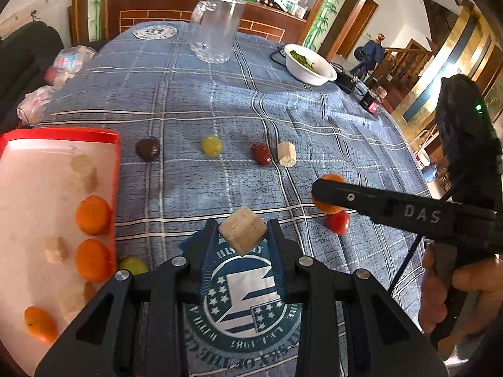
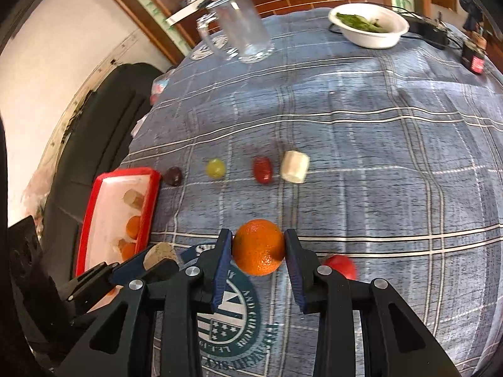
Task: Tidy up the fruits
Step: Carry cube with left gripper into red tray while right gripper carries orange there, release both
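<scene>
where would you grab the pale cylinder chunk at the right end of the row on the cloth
Grip the pale chunk across its curved sides, coming from above. It lies on its side, and the red fruit sits close on its left, so pinch along the free axis.

the right gripper (image 2: 258,253) is clamped on an orange (image 2: 258,247) between its jaws, with a red fruit (image 2: 341,265) just right of the right jaw, the left gripper (image 2: 151,262) pinching a pale chunk (image 2: 160,251) to the left, and a red tray (image 2: 119,216) beyond.
</scene>
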Motion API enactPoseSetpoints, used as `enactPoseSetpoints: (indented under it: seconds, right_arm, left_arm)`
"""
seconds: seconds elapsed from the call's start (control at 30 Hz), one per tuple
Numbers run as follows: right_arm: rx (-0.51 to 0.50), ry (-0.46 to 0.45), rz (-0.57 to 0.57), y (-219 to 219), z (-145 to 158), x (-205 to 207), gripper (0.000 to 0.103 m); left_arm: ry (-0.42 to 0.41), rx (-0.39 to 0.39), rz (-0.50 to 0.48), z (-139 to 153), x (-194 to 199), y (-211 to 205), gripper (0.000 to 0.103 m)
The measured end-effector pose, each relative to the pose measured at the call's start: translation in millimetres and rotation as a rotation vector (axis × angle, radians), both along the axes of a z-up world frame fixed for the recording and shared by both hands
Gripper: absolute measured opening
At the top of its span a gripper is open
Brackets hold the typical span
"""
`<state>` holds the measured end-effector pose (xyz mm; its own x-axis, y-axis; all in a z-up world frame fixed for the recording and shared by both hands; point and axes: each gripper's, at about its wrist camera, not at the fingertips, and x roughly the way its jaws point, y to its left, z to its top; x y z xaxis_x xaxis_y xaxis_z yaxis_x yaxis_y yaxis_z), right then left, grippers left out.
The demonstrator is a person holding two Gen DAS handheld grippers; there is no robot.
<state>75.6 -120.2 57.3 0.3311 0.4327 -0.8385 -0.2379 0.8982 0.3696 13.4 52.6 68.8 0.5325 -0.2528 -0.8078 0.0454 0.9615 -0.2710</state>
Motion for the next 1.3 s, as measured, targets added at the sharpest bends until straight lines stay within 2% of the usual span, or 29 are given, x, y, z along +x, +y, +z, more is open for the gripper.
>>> enactPoseSetpoints:
  seconds: [0.37,0.67,1.07,1.3]
  right_arm:
    - [0.006,-0.005,0.086,39,2,-6,0.034]
    - [0.006,-0.008,0.158,76,4,-10,0.034]
    - [0.008,-0.020,0.293,134,8,-17,0.034]
    - [0.011,-0.017,0.374,168,7,-23,0.034]
  left_arm:
    - [-0.024,-0.020,0.101,10,-17,38,0.029]
    - [-0.039,-0.022,0.226,17,-37,89,0.029]
    - [-0.032,-0.023,0.421,12,-71,168,0.029]
    - [-0.018,-0.060,0.468,9,-97,184,0.029]
